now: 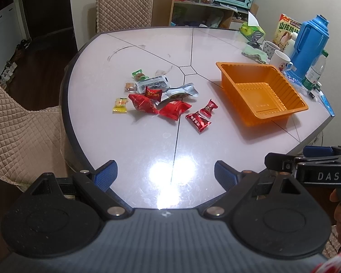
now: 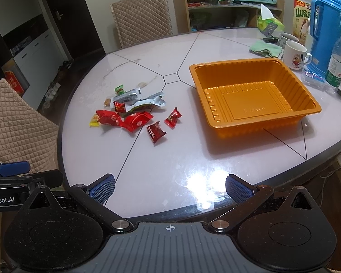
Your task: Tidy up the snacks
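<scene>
A pile of wrapped snacks [image 1: 158, 95] lies mid-table: several red packets, a yellow candy [image 1: 120, 105], a green one and silver pouches. It also shows in the right wrist view [image 2: 134, 111]. An empty orange plastic tray [image 1: 261, 91] stands to the right of the pile; it also shows in the right wrist view [image 2: 252, 95]. My left gripper [image 1: 166, 175] is open and empty above the table's near edge. My right gripper [image 2: 169, 187] is open and empty, also at the near edge, to the right of the left one.
The white round table [image 1: 147, 147] carries a blue thermos [image 1: 309, 43], two mugs [image 2: 294, 54], a water bottle [image 2: 337, 63], a snack box, tissues and a green cloth at the back right. Quilted chairs stand at the left [image 1: 16, 122] and at the far side [image 2: 143, 20].
</scene>
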A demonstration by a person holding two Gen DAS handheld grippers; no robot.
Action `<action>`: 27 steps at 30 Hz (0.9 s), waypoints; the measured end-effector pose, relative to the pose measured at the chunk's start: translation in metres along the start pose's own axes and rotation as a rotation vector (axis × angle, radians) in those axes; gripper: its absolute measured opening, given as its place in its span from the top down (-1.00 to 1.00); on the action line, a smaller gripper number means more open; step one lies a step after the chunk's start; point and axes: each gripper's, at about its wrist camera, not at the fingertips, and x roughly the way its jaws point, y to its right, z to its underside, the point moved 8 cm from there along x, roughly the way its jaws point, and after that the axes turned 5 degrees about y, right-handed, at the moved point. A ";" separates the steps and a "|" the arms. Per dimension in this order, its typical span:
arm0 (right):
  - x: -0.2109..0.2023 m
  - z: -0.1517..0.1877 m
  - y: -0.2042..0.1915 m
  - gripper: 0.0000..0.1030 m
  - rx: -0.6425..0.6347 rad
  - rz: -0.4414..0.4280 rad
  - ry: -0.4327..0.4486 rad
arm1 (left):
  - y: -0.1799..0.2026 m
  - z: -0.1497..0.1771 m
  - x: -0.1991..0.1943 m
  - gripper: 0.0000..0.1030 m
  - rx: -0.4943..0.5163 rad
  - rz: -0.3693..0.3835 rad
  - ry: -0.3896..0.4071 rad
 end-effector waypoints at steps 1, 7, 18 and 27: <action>-0.001 0.000 -0.001 -1.00 0.000 0.001 0.001 | 0.000 0.000 0.001 -0.77 0.000 0.000 -0.001; 0.003 -0.004 0.000 -1.00 -0.002 -0.003 -0.005 | 0.002 -0.001 0.006 -0.77 -0.004 -0.004 -0.009; 0.013 -0.006 0.007 -1.00 -0.009 -0.026 -0.014 | 0.008 -0.003 0.010 -0.77 -0.022 -0.029 -0.020; 0.027 -0.013 0.017 -1.00 -0.017 -0.095 0.013 | 0.012 -0.004 0.023 -0.77 -0.053 -0.077 -0.023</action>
